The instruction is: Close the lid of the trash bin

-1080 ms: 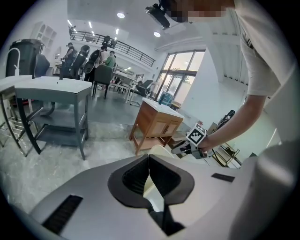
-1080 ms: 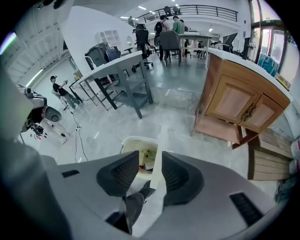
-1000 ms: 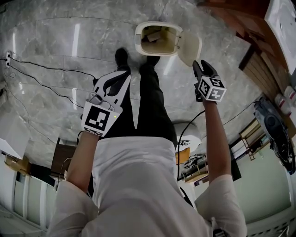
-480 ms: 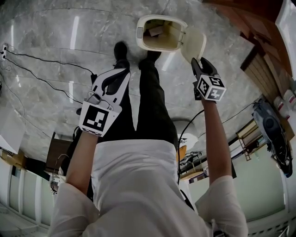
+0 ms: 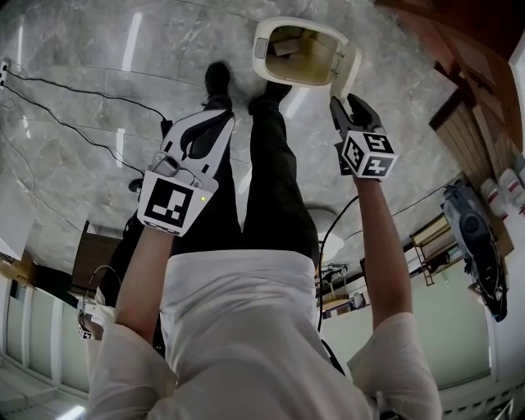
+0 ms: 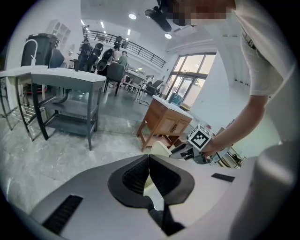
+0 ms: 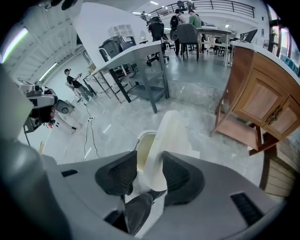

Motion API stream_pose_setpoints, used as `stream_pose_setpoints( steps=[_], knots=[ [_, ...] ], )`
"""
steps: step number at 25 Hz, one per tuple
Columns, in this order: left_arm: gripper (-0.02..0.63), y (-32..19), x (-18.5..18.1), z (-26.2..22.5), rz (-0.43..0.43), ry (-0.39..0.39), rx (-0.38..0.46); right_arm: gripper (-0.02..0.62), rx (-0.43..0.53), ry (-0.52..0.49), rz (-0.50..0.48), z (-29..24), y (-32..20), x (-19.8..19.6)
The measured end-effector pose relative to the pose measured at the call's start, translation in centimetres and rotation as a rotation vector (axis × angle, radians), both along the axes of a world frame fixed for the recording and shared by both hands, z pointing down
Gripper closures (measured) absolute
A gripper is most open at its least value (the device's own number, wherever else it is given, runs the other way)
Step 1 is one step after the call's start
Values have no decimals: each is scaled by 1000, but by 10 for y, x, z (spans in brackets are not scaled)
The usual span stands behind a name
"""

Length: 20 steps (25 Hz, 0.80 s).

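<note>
Cream lid [image 5: 351,70] of the trash bin [image 5: 299,22] has swung up to near upright — my right gripper [image 5: 348,105], jaws just opened, loosely straddles its edge, my left gripper [image 5: 215,127] pinched together — so I'd call closing half done.

An open office hall: grey desks [image 6: 70,78], office chairs [image 7: 186,33], mezzanine railing [image 6: 145,50], marble floor [image 5: 98,139].

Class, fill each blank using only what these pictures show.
The bin's lid is ___, not closed.
The left gripper's jaws are ___, with nothing held.
The cabinet near the bin is made of ___.
Missing words: open; shut; wood.
</note>
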<state>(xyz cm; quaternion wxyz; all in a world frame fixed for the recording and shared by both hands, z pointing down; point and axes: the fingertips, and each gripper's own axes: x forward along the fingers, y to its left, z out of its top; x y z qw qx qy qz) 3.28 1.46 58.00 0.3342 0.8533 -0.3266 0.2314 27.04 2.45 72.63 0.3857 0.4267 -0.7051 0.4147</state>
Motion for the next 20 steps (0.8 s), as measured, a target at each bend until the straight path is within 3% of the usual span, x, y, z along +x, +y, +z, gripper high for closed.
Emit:
stream_pose_setpoints(
  steps=[20],
  knots=[
    [588,-7,-37,37,-72,-15,4,420,-104,13,-223,57,-2,-88]
  ],
)
